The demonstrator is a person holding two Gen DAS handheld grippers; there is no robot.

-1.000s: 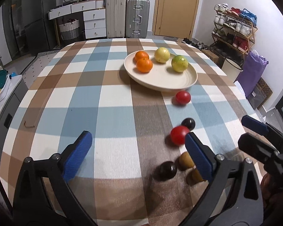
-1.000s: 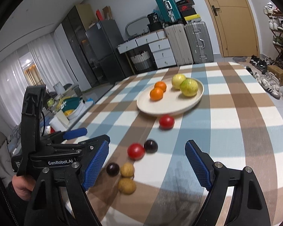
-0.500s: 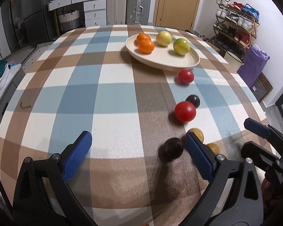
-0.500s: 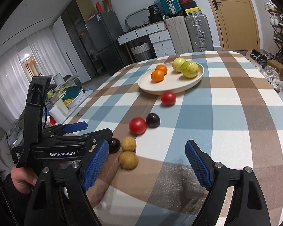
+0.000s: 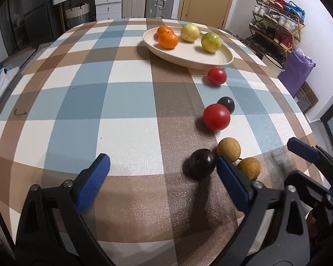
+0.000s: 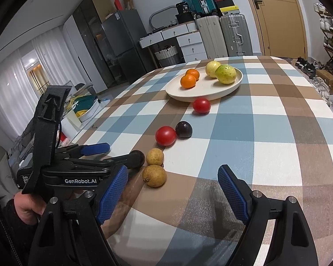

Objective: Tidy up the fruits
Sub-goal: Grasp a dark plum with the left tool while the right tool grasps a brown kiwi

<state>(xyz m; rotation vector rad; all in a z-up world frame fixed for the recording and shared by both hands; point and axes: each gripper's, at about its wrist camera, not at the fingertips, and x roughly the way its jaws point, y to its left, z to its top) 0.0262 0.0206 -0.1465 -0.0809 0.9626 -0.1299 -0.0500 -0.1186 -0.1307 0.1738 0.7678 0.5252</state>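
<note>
Btwn left tool (image 5: pixel 163 167) jaws, closing | dark plum (image 5: pixel 202 163) by R pad

Dark plum (image 6: pixel 138 157) mostly hidden behind the left gripper (image 6: pixel 113 154) in the right wrist view, nearer brown fruit (image 5: pixel 249 168) partly covered by a blue pad, hand (image 6: pixel 27 207) cut off at the frame edge, shoe rack (image 5: pixel 277 20) contents too small to tell

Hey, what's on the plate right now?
The plate holds four fruits: two oranges, a yellow fruit and a yellow-green one. The rear orange is partly hidden by the front one; nothing else shows.
</note>
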